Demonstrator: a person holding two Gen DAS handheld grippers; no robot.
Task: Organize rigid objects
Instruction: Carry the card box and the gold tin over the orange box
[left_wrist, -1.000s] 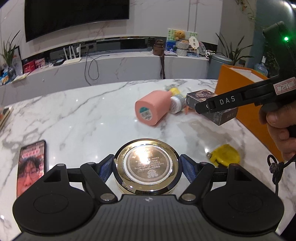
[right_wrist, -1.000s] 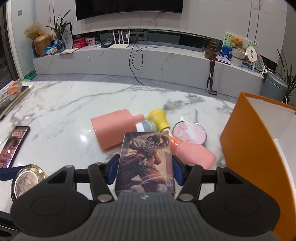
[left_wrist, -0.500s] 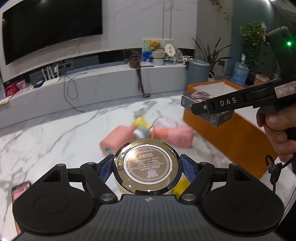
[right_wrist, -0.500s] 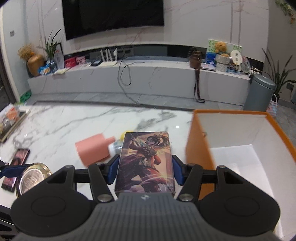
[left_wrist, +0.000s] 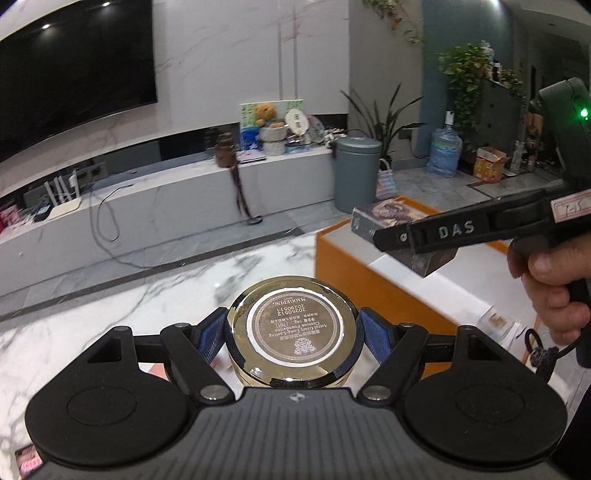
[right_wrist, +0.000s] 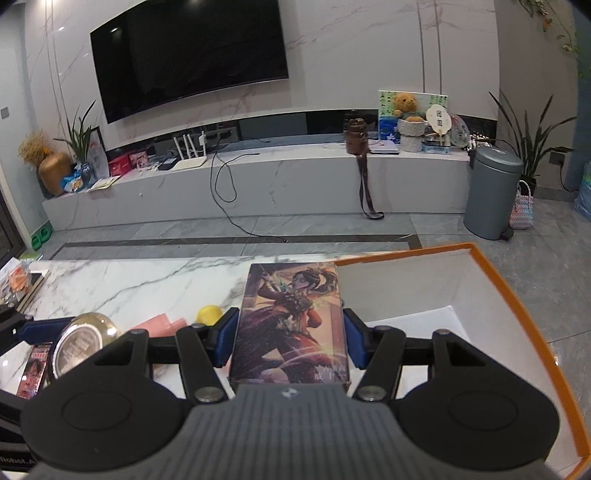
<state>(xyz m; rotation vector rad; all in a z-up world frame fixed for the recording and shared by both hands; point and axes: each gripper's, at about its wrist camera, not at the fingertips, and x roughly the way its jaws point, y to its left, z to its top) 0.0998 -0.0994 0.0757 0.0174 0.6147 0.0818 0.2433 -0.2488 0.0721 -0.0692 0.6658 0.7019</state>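
Observation:
My left gripper (left_wrist: 293, 330) is shut on a round gold tin (left_wrist: 293, 328) and holds it above the marble table, just left of the orange box (left_wrist: 343, 258). The tin also shows in the right wrist view (right_wrist: 79, 343). My right gripper (right_wrist: 290, 341) is shut on a flat picture box with a warrior figure (right_wrist: 291, 321) and holds it over the left part of the open orange box (right_wrist: 517, 295). In the left wrist view the picture box (left_wrist: 384, 218) hangs above the orange box's white floor.
On the marble table (right_wrist: 122, 280) lie a pink object (right_wrist: 162, 323), a yellow object (right_wrist: 208, 314) and a phone (right_wrist: 33, 369). Beyond the table are a TV bench and a grey bin (right_wrist: 493, 192).
Both grippers have risen and swung right with their loads. The picture box moved from over the table to over the orange box. The tin moved up beside the box.

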